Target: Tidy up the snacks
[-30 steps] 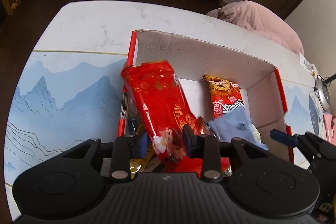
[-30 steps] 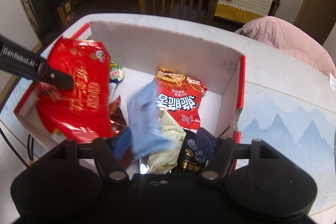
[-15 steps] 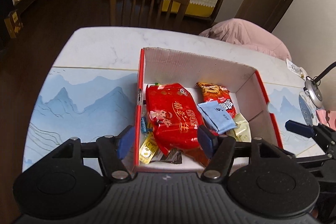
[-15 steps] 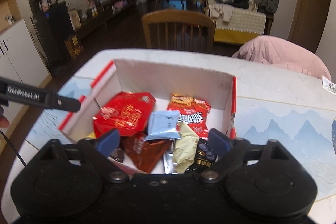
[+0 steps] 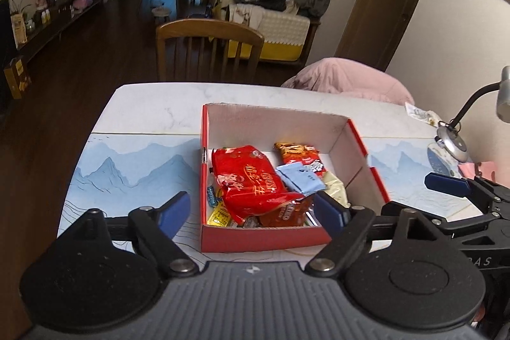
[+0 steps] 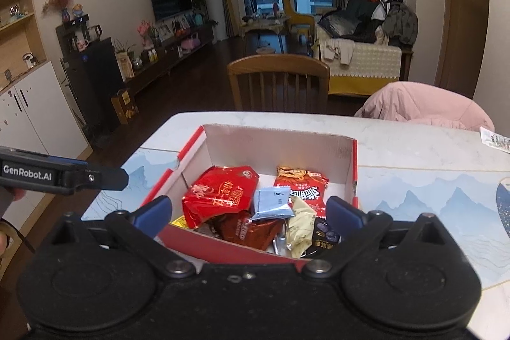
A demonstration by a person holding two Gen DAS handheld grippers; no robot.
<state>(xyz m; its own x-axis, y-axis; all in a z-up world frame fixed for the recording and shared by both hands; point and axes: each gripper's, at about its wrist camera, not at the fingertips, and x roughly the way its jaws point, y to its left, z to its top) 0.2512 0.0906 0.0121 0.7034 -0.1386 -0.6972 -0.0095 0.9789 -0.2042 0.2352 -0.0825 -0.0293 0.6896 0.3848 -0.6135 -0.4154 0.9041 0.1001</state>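
Observation:
A red cardboard box [image 5: 264,236] [image 6: 354,168] stands on the table and holds several snacks. A big red snack bag [image 5: 250,180] [image 6: 220,191] lies on top at its left. A light blue packet [image 5: 301,179] [image 6: 272,203] lies beside it, over an orange-red chip bag [image 5: 299,153] [image 6: 301,185]. A cream packet [image 6: 299,225] and a dark brown wrapper [image 6: 247,230] lie near the front. My left gripper [image 5: 253,211] is open and empty, raised in front of the box. My right gripper [image 6: 248,212] is open and empty, also raised before the box.
The table [image 5: 153,107] has a blue mountain-print mat [image 5: 134,168]. A wooden chair [image 5: 208,51] stands at the far side. A pink cushion [image 5: 347,78] sits at the far right. A desk lamp [image 5: 455,139] and a small packet [image 5: 419,113] are at the right edge.
The left gripper let go of the big red bag and the right let go of the blue packet. Both lie in the box. Both grippers opened and drew back and up.

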